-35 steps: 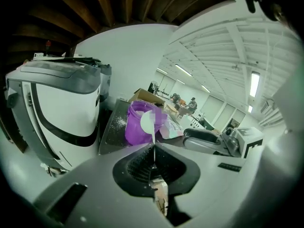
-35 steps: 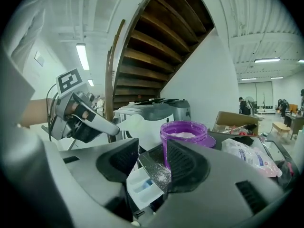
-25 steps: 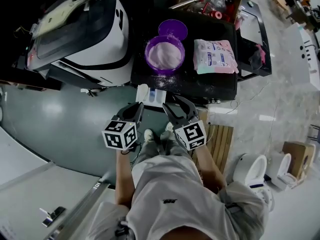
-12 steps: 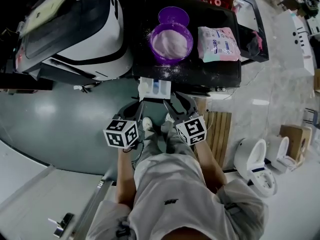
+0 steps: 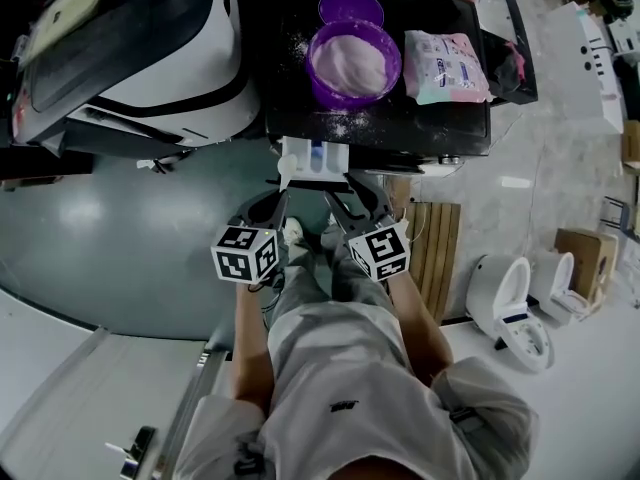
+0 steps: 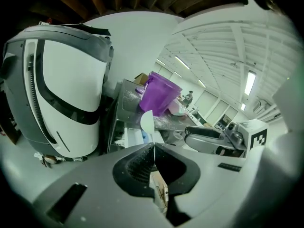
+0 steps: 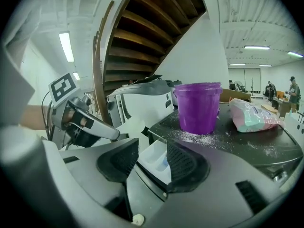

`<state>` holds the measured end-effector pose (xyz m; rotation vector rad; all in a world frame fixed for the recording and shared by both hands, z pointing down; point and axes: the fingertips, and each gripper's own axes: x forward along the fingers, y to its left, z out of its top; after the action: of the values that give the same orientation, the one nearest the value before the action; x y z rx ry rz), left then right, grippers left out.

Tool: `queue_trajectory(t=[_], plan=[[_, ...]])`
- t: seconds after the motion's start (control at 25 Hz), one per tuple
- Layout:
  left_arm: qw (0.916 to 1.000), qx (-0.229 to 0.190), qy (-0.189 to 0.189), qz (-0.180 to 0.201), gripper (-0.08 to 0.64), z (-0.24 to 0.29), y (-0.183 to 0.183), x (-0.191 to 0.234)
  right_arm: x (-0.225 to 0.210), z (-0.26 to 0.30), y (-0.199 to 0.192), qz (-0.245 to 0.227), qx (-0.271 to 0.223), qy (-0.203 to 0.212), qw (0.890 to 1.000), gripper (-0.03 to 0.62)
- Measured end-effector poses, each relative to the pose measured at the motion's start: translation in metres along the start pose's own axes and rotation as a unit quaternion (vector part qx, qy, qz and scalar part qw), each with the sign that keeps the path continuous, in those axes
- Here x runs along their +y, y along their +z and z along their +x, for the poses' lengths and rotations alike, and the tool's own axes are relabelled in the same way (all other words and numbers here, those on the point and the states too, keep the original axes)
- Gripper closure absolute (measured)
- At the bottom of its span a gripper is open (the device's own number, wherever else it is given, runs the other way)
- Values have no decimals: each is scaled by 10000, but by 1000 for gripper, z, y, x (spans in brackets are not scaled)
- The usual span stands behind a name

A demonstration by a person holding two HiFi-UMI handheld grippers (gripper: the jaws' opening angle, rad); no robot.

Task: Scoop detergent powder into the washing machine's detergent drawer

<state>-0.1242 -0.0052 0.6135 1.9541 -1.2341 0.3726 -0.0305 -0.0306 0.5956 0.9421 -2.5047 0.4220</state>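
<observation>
Left gripper [image 6: 153,147] was clamped on white scoop [image 6: 147,122], just near side of open detergent drawer [image 5: 318,158]. Right gripper [image 7: 151,161] jaws were wide, empty. Purple powder tub [image 5: 353,63] stood farther back.

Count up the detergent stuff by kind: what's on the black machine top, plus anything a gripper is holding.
purple bucket of powder: 1
purple lid: 1
detergent bag: 1
white scoop, in the left gripper: 1
Total: 4
</observation>
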Motion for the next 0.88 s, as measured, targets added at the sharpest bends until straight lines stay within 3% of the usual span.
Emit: queue_trajectory(t=[0.48, 0.88], plan=[[9959, 419, 445, 670, 545, 32, -16, 20, 1, 15, -23, 185, 140, -56, 9997, 407], [9793, 903, 1058, 1472, 545, 47, -28, 30, -1, 19, -32, 221, 203, -46, 9995, 407]])
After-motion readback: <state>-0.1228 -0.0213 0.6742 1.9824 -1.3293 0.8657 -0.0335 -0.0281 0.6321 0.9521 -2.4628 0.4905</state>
